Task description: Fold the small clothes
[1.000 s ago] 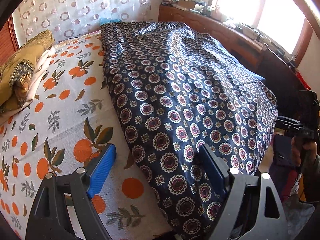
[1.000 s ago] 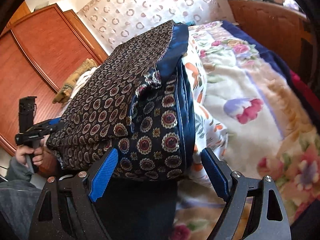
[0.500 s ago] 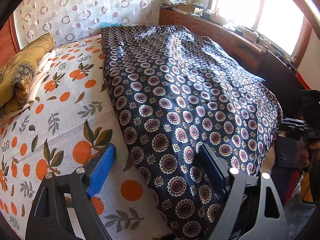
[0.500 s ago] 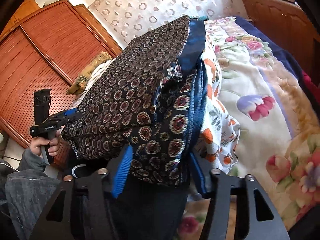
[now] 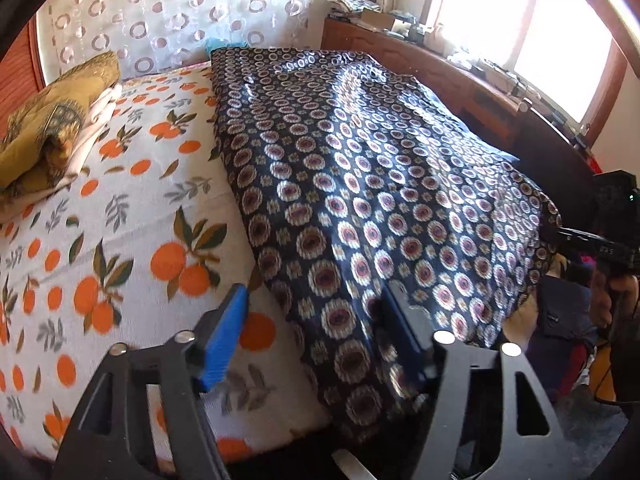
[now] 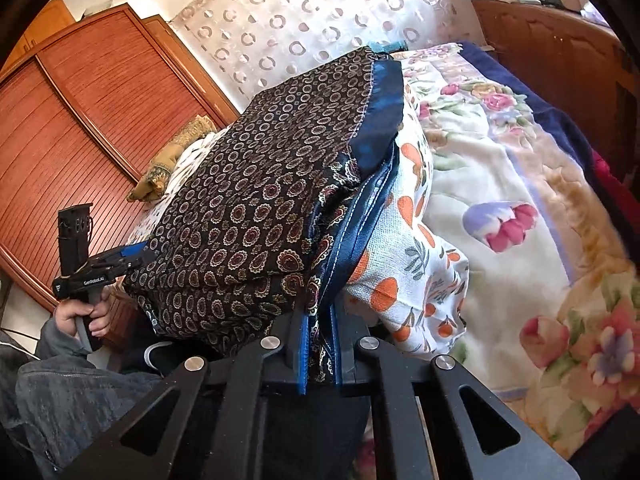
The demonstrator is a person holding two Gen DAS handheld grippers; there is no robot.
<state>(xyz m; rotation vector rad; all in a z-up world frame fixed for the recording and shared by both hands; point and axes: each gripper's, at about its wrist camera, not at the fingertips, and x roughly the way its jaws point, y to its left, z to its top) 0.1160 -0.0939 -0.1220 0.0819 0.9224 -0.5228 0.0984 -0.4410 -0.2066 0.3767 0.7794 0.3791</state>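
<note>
While your right gripper (image 6: 318,354) is pinched on the near hem of the dark patterned cloth (image 5: 360,184), with blue-edged layers squeezed between its blue pads at the bottom centre of the right wrist view, your left gripper (image 5: 316,332) stands with its fingers wide apart. The cloth's near left corner hangs over the bed edge right between those spread fingers, so the left hand is the one placed to take it. The cloth's long axis runs from bottom centre of the left wrist view up to the top centre, toward the curtain (image 5: 168,12). It is thin, slick-looking fabric printed with round medallions, rippled on the far half, bordered in plain blue. It lies on an orange-print sheet (image 5: 132,216), a coarser weave. A folded mustard cloth (image 5: 52,120) sits at the left edge.
</note>
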